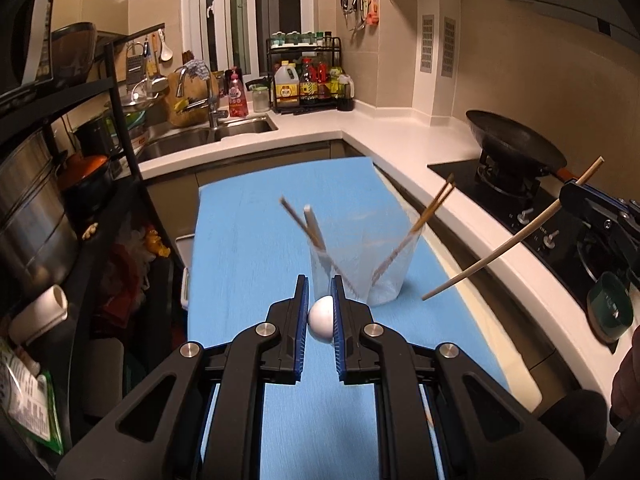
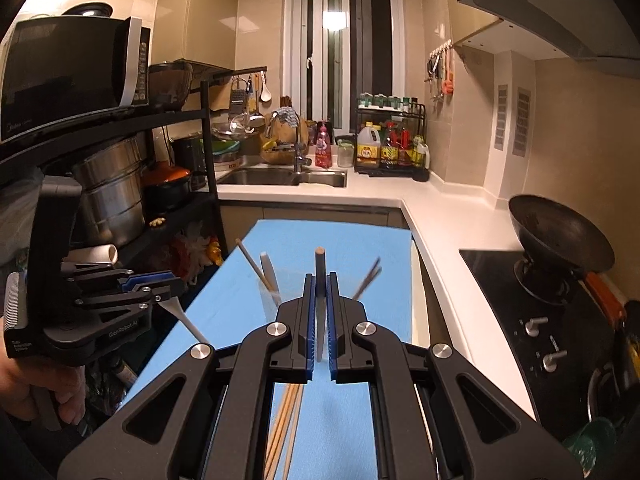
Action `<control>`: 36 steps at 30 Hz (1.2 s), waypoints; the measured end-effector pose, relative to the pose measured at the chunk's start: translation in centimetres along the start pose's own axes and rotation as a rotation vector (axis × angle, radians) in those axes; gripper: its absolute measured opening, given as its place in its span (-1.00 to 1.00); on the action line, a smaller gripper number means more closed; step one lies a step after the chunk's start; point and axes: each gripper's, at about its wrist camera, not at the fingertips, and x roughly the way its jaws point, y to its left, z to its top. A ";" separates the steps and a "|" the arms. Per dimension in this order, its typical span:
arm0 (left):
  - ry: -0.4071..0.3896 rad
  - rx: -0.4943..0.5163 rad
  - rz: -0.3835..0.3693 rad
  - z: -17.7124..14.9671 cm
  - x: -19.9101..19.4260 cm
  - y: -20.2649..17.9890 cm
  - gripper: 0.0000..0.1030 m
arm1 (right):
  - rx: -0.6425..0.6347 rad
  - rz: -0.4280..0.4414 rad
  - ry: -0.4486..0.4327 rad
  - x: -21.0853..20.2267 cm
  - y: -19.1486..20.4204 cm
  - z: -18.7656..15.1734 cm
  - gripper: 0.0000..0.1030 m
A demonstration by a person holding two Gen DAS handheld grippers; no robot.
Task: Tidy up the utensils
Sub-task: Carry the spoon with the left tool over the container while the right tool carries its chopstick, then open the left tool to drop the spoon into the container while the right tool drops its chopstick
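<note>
Now both tongs grip: left tongs [image 1: 320, 300] clamp a spoon [image 1: 321, 320], right tongs [image 2: 319, 296] a chopstick [image 2: 320, 280]. Tip each down, release over cup [image 1: 362, 264].

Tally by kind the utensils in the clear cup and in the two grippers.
Chopsticks: 4 (3 in the cup, 1 in the right gripper)
White spoons: 2 (1 in the cup, 1 in the left gripper)
Total: 6

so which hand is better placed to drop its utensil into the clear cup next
Left, probably: the left gripper, jaws shut on the white spoon, sits right at the clear plastic cup. The right gripper holds its wooden chopstick off to the side.
</note>
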 end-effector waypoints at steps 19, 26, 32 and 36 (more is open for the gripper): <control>-0.034 0.019 0.015 6.3 11.5 -1.7 -0.78 | 0.048 -0.015 0.031 12.2 -1.9 -1.0 -0.89; -0.030 0.036 -0.016 4.9 12.9 -1.8 -0.20 | 0.051 -0.037 0.055 12.7 -2.7 -2.1 -0.53; -0.126 0.000 -0.011 5.0 8.6 -0.6 -0.11 | 0.052 -0.027 0.003 9.3 -2.7 -1.4 -0.15; -0.172 -0.025 0.004 2.7 5.1 -0.1 0.10 | 0.043 -0.010 -0.027 6.1 -2.0 -2.6 0.01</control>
